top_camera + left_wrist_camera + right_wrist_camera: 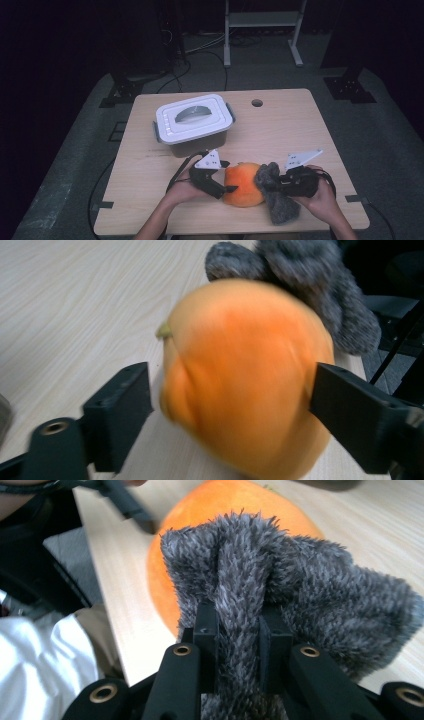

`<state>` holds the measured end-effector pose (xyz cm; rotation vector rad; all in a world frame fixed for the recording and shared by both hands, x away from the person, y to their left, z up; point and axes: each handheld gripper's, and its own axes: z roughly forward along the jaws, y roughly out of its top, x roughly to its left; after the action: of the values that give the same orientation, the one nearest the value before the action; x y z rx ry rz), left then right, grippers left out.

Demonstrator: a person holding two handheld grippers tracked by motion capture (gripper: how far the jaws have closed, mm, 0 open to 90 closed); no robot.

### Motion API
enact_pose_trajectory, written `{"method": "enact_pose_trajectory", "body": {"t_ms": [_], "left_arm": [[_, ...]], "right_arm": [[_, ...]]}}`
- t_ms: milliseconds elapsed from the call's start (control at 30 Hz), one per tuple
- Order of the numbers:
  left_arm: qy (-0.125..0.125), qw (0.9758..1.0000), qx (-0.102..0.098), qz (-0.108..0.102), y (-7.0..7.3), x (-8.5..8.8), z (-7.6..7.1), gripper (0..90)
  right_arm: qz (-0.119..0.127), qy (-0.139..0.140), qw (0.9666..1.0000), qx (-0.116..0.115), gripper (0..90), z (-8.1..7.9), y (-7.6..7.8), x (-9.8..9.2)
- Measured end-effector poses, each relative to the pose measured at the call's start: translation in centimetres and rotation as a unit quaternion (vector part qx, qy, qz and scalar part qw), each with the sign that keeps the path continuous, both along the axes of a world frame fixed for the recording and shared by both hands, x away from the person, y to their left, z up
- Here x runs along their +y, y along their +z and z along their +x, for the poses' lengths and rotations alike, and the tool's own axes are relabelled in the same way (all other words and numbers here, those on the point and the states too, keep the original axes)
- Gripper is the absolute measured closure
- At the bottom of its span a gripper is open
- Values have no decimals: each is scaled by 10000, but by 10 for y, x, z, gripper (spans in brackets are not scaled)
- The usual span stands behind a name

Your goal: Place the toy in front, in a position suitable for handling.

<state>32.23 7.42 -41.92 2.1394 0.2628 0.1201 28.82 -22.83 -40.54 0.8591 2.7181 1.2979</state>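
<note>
I look down on a pale wooden table (280, 130). At its far left stands a white plastic lidded box (194, 121) with grey clips. Near the front edge lies a round orange plush ball (241, 184), and a fuzzy grey sock-like cloth (276, 197) touches its right side. My left gripper (226, 176) sits at the ball's left; its jaws stand apart on either side of the ball, and a gap shows at one pad, so I have no hold. My right gripper (236, 630) is clamped on a fold of the grey cloth.
</note>
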Motion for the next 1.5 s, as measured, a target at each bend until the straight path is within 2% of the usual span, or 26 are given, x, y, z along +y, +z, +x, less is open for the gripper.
{"method": "enact_pose_trajectory", "body": {"t_ms": [100, 233, 300, 333, 400, 500, 600, 733, 800, 900, 1000, 1033, 1100, 1167, 1233, 1300, 1400, 1500], "left_arm": [[13, 9999, 103, 34, -4, -2, 2, 97], [-101, 9995, 309, 65, -12, -8, 3, 101], [-209, 9993, 292, 55, -14, -12, -1, 169], [-193, 9995, 233, 49, -13, -13, -2, 234], [-149, 9997, 164, 71, -9, -13, -4, 308], [-92, 9996, 260, -9, -1, -11, -5, 380], [-74, 9995, 302, -107, 7, -11, -6, 403], [-117, 9994, 268, -186, 18, -12, -11, 417], [-150, 9994, 242, -220, 20, -12, -13, 421], [-162, 9996, 212, -112, 18, -14, -14, 397], [-185, 9995, 199, -160, 16, -17, -14, 276], [-182, 9996, 137, -160, 16, -18, -14, 254], [-169, 9998, 34, -141, 15, -21, -16, 255], [-95, 9998, -81, -143, 15, -23, -18, 320], [35, 9998, -62, -201, 14, -25, -18, 367], [93, 9997, -52, -201, 15, -26, -19, 375], [132, 9996, -73, -218, 16, -30, -20, 374], [187, 9996, -90, -182, 17, -31, -22, 372]], "right_arm": [[54, -199, 9998, 71, 743, 5, -6, -10], [21, -372, 9993, 65, 742, 9, -10, -18], [8, -455, 9989, 63, 741, 10, -11, -19], [-30, -470, 9989, 35, 741, 10, -11, -19], [-65, -513, 9987, 11, 741, 8, -10, -18], [-94, -529, 9985, -119, 745, 6, -3, -17], [161, -468, 9984, -258, 748, 0, 11, -18], [397, -162, 9978, -504, 748, -12, 31, -4], [342, -10, 9977, -584, 748, -16, 34, 6], [147, 15, 9982, -574, 748, -14, 26, 14], [177, -88, 9985, -518, 747, -9, 17, 8], [177, -133, 9984, -525, 747, -8, 16, 7], [218, -241, 9983, -481, 746, -5, 14, 2], [232, -289, 9982, -466, 745, -4, 13, 0], [194, -310, 9981, -495, 745, -5, 16, 0], [222, -323, 9975, -590, 746, -8, 23, 0], [467, -171, 9961, -732, 746, -15, 35, 6], [328, -82, 9961, -812, 745, -18, 36, 18]]}}
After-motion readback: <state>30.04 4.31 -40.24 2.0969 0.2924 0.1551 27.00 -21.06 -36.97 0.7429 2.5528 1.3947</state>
